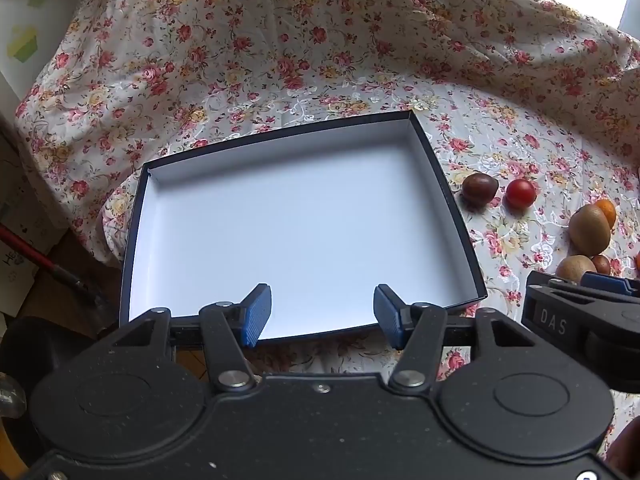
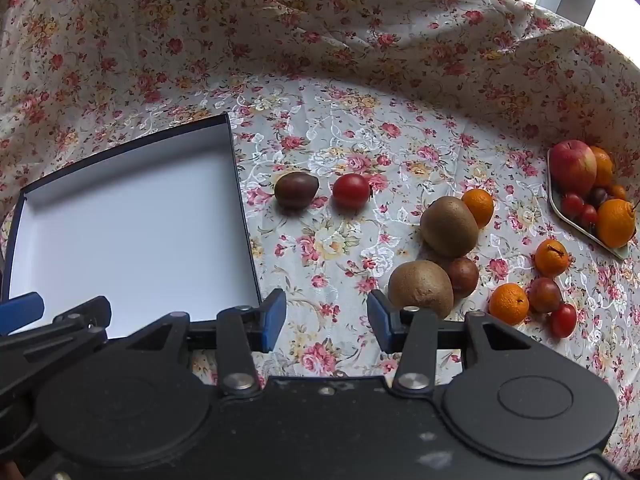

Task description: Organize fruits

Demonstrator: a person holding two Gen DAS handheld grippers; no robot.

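1. The floral tablecloth (image 2: 344,92) covers the whole surface and rises in folds behind.
2. The dark-rimmed box (image 1: 432,160), white inside, lies flat and holds nothing.
3. The left gripper (image 1: 322,314) hangs over the box's near edge, jaws wide apart, gripping nothing.
4. The right gripper (image 2: 326,318) hovers over bare cloth just right of the box, jaws equally wide and holding nothing; its right fingertip sits just in front of the near kiwi (image 2: 420,288).
5. A second kiwi (image 2: 449,226) lies behind, with an orange (image 2: 478,206) beside it.
6. A dark plum (image 2: 296,190) and a red tomato (image 2: 351,191) lie between box and kiwis.
7. A plate (image 2: 554,200) at far right carries an apple (image 2: 573,166) and more fruit.
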